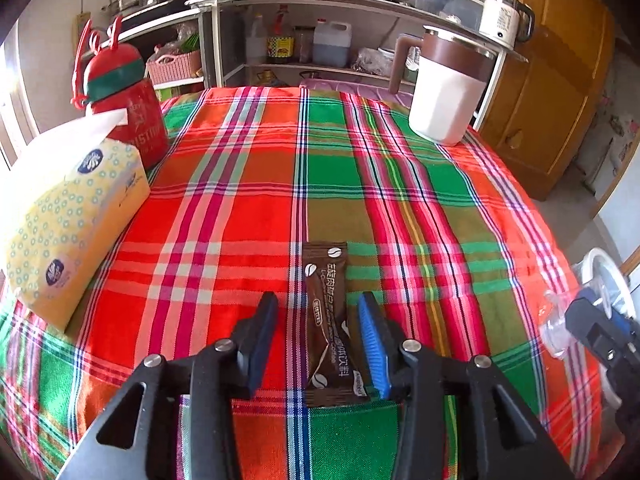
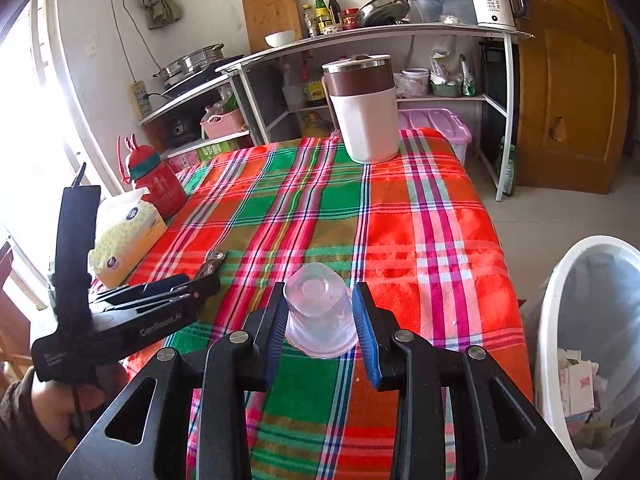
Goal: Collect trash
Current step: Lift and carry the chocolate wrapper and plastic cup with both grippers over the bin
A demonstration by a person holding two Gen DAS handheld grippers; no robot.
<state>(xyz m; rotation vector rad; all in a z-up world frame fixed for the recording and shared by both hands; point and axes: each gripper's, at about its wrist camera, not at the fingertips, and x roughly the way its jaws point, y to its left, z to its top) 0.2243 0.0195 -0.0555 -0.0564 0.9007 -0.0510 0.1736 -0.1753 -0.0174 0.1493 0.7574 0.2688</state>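
A brown coffee sachet [image 1: 330, 324] lies flat on the plaid tablecloth [image 1: 248, 200] between the fingers of my left gripper [image 1: 320, 308], which is open around it with gaps on both sides. The sachet's far end also shows in the right wrist view [image 2: 214, 260], ahead of the left gripper [image 2: 160, 300]. My right gripper [image 2: 320, 300] is shut on a clear plastic cup [image 2: 318, 312], held on its side with its base facing away. In the left wrist view the right gripper [image 1: 600, 328] and the cup [image 1: 554, 328] sit at the table's right edge.
A white trash bin [image 2: 560, 320] with paper in it stands on the floor right of the table. A yellow tissue pack [image 1: 68, 232], a red bottle [image 1: 128, 108] and a white-and-brown jug [image 1: 448, 92] stand on the table. Kitchen shelves stand behind.
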